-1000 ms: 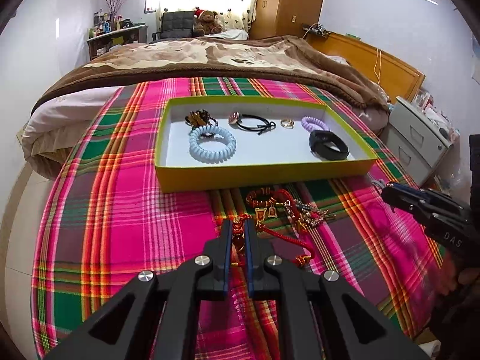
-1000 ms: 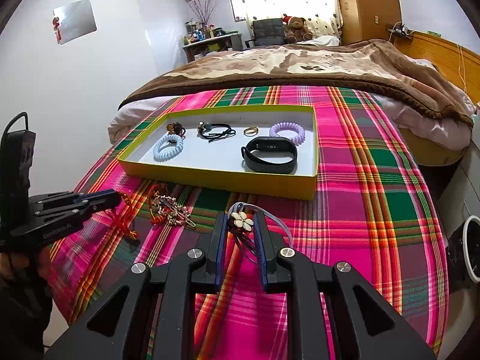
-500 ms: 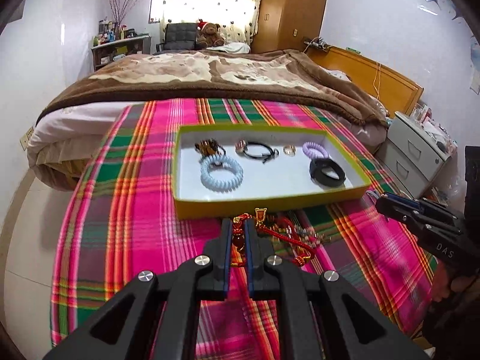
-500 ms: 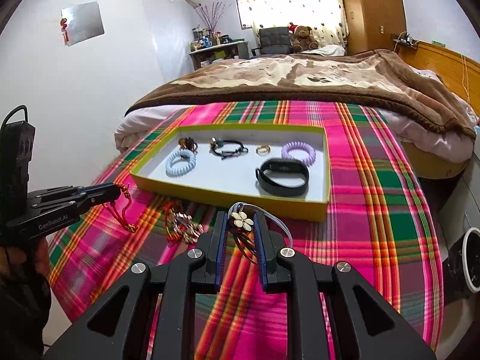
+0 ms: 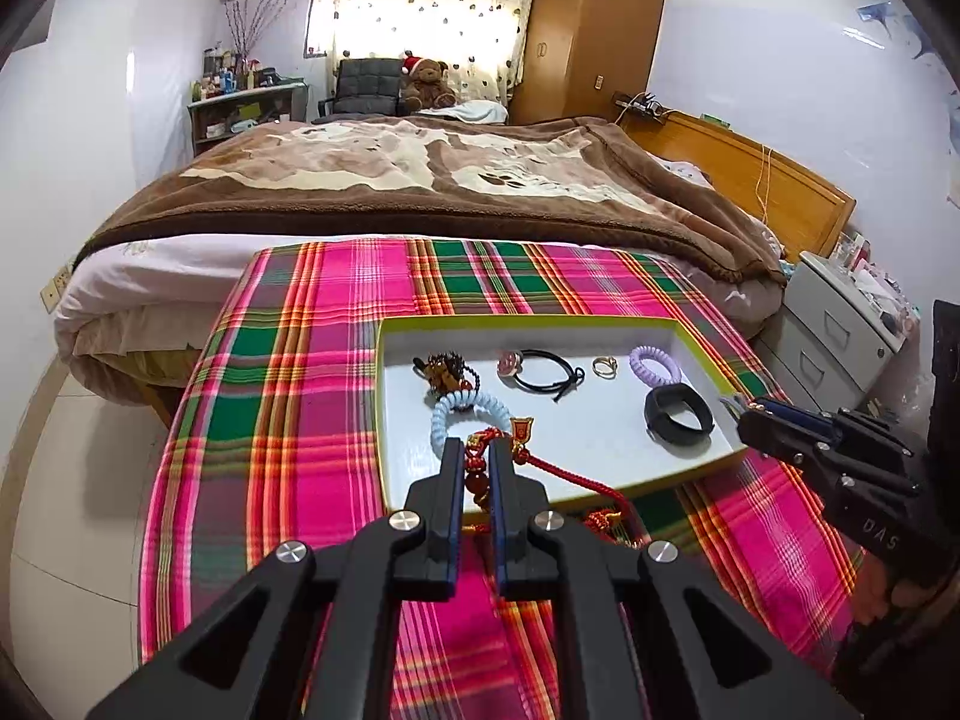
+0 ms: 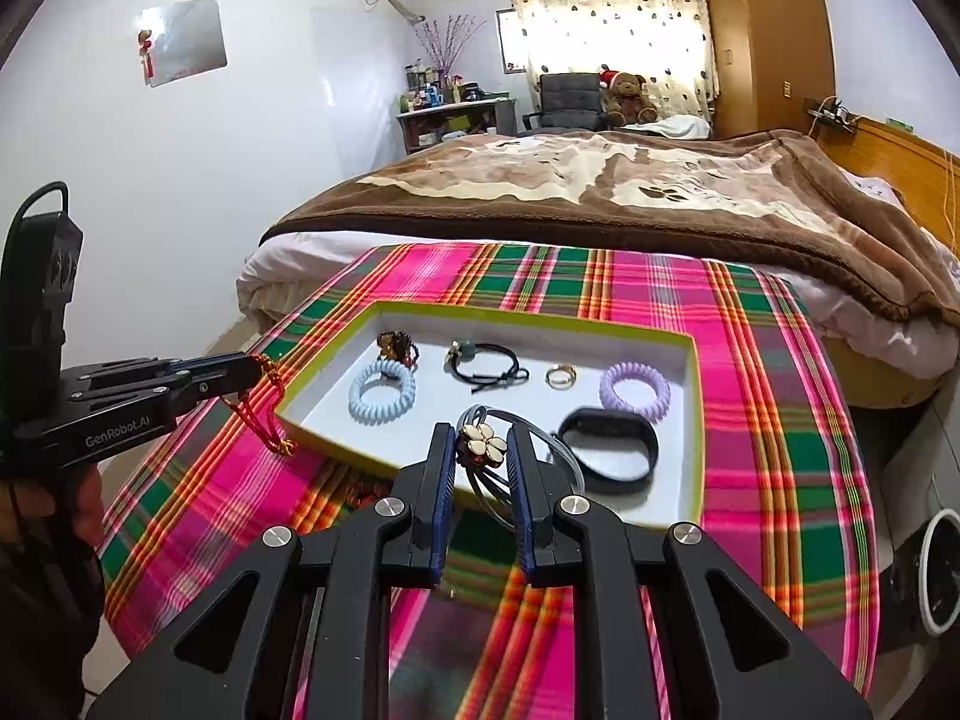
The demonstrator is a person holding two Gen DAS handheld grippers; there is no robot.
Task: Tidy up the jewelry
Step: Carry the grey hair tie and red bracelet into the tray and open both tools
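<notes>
Dangling from the left gripper (image 5: 477,462), pinched tight, the red cord charm (image 5: 543,462) trails at five o'clock and could snag the tray (image 5: 708,354) rim. The right gripper (image 6: 480,450) pinches a flower hair tie (image 6: 480,441) above the tray's six o'clock edge.

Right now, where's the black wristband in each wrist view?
Left wrist: black wristband lies at right of centre, in the near right corner of the yellow-rimmed tray, just ahead of the right gripper.
Right wrist: black wristband lies just right of centre, beside the right gripper's fingertip.
Shared landmark: the purple coil hair tie, just beyond it.
</notes>
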